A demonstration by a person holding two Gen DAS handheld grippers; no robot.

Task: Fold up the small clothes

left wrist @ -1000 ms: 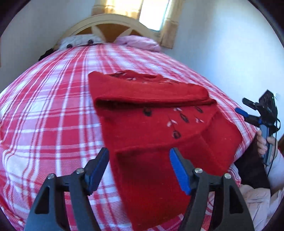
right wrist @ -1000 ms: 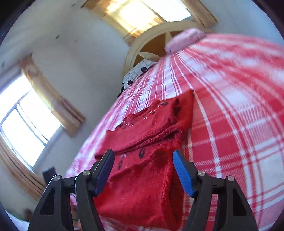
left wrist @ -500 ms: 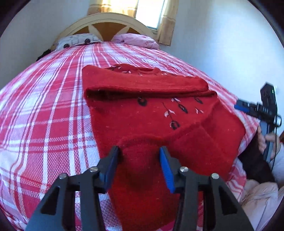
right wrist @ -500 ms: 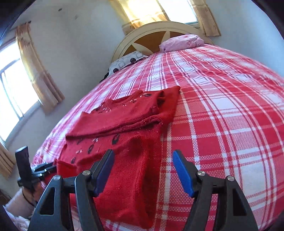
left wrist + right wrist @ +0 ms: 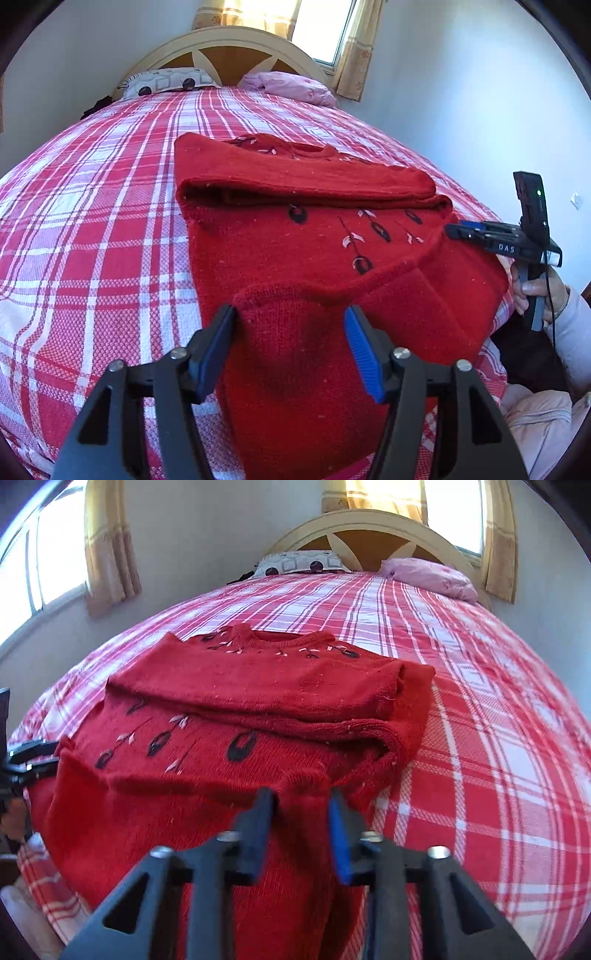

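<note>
Narrowing since half a second ago, the right gripper [image 5: 301, 812] now pinches the red sweater [image 5: 221, 753] hem. Left gripper [image 5: 290, 332] straddles its fold, half-closed; plaid bedspread [image 5: 498, 738] lies open rightward

The right gripper [image 5: 476, 233], seen from the left wrist, carries white letters reading "OAS". Nothing else is legible

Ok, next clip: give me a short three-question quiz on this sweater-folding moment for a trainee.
1. True or false: the red sweater has its sleeves sticking out sideways, unfolded.
2. Whose fingers stand closer together around the hem? A) left gripper B) right gripper
3. Fill in: the pink pillow lies against the ___.
Key: 1 false, they are folded across the chest; 2 B; 3 headboard.
</note>
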